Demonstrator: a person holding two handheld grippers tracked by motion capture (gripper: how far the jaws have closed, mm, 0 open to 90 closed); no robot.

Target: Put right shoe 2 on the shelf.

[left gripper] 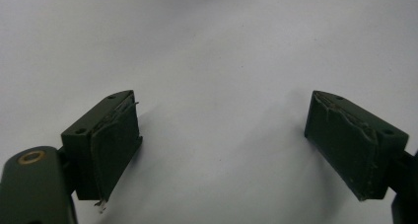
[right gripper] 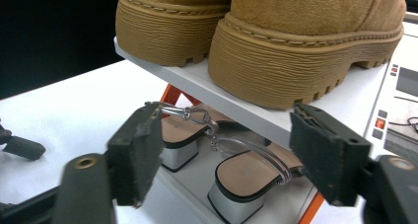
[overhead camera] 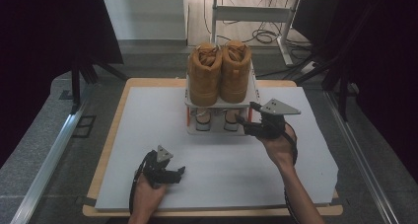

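High view: tan boots (overhead camera: 219, 72) sit on the rack's (overhead camera: 256, 93) top shelf, heeled sandals (right gripper: 236, 177) on the lower shelf, heels and long axes toward the person. Right gripper (right gripper: 224, 152) released, empty, just off the sandals. Left gripper (left gripper: 222, 145) spread wide, empty, resting on the white table (overhead camera: 148, 135). Shelving looks finished; only retreat left.
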